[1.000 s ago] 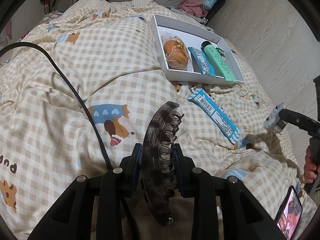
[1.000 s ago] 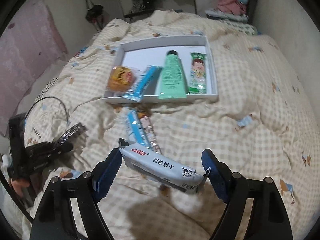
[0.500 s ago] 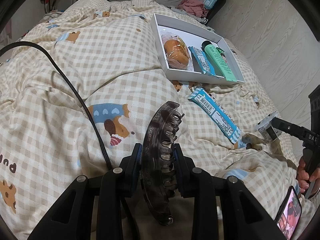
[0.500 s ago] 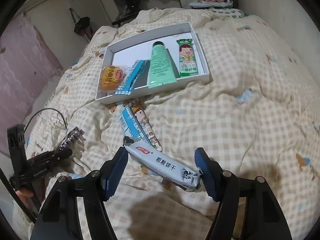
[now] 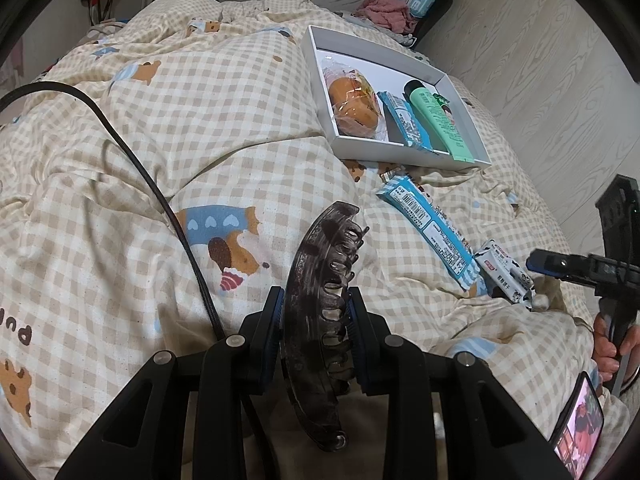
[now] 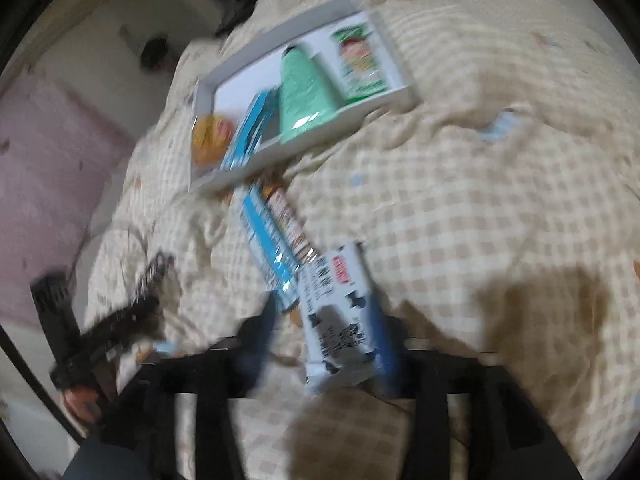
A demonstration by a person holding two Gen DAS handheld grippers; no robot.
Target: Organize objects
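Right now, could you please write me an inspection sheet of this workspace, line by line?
Surface: bed with checked quilt, wrinkled.
Job's things: white tray holds bun, blue packet, green tube, green snack; long blue packet and white cracker packet lie on the quilt.
Clutter: phone at the edge.
Grippers: left gripper clamps a dark hair clip; right gripper straddles the cracker packet, view blurred, grip unclear.
Cables: black cable across the quilt.
Surroundings: pink cloth on floor.

Soft, even indoor light over the bedspread (image 5: 248,112), and the left view is sharp. The right view is smeared with motion blur. Both bend into black corners.
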